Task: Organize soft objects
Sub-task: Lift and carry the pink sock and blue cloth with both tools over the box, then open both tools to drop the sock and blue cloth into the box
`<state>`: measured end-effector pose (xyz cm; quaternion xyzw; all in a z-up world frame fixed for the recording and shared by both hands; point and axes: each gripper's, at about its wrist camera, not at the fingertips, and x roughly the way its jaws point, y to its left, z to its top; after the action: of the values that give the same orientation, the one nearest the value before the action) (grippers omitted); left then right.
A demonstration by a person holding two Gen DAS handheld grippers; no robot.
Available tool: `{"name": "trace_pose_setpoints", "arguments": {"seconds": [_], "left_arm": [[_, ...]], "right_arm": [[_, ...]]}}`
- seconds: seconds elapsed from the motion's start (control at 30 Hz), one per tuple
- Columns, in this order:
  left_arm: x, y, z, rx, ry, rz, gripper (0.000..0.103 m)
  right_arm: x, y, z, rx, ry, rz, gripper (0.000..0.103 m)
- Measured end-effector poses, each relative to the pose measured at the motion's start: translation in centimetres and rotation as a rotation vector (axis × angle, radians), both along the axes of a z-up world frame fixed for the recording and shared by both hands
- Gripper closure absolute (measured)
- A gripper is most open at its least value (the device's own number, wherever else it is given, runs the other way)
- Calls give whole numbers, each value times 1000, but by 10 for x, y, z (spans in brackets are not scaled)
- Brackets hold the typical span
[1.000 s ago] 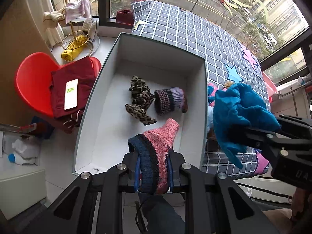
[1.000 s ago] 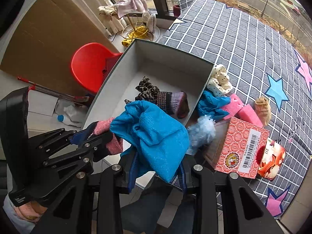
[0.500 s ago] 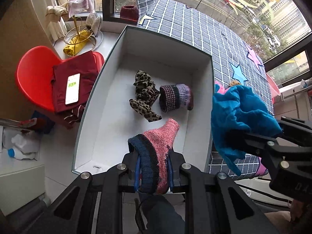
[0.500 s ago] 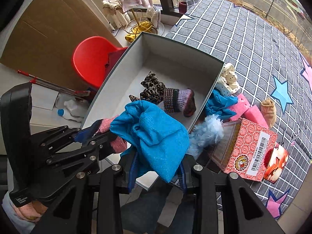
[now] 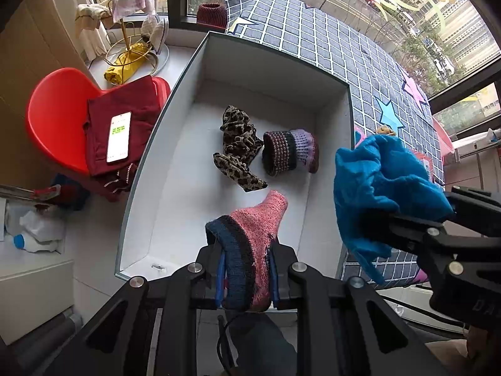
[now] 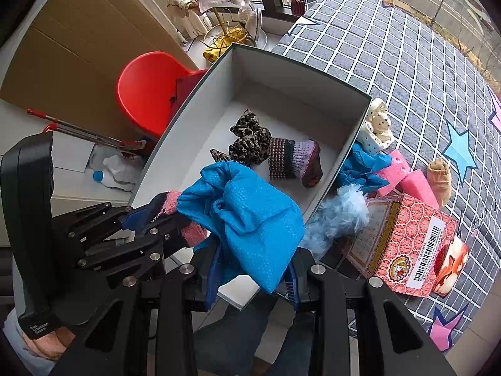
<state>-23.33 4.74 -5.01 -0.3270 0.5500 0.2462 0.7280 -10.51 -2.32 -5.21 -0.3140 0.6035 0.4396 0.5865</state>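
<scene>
My left gripper (image 5: 247, 279) is shut on a pink sock with a navy cuff (image 5: 253, 235), held above the near end of the white box (image 5: 150, 163). My right gripper (image 6: 253, 282) is shut on a crumpled blue cloth (image 6: 250, 219), held over the box's near right corner; the cloth also shows in the left wrist view (image 5: 379, 185). Inside the box lie a leopard-print cloth (image 5: 239, 147) and a purple striped knit sock (image 5: 288, 153). The left gripper (image 6: 156, 219) shows at the left of the right wrist view.
On the checked tablecloth (image 6: 391, 47) beside the box lie a dotted cream cloth (image 6: 377, 125), a blue cloth (image 6: 360, 166), pink foam pieces (image 6: 410, 178), a pale blue fluffy thing (image 6: 338, 216), a red tissue box (image 6: 404, 244) and a tan sock (image 6: 440, 175). A red chair (image 5: 53, 119) stands left.
Both grippers have moved forward and a little left over the box with their loads held. The box and its contents have not moved.
</scene>
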Motion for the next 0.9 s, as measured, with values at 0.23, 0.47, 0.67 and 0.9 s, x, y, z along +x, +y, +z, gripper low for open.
{"name": "trace_pose_setpoints", "arguments": {"seconds": [0.23,0.47,0.67,0.9], "left_arm": [[0,2,-4,-3,10,4,80],[1,2,-11,-7,35,4,80],[0,2,-16,-14,52,12,80],[0,1,-16,8,81,17,68]], "right_arm": [[2,2,-6,-11,8,-3,67],[3,5,-15,-23,16,-7,67],[3,6,-17,-25,20,-5,67],[-1,10,-17,-20,24,4,67]]}}
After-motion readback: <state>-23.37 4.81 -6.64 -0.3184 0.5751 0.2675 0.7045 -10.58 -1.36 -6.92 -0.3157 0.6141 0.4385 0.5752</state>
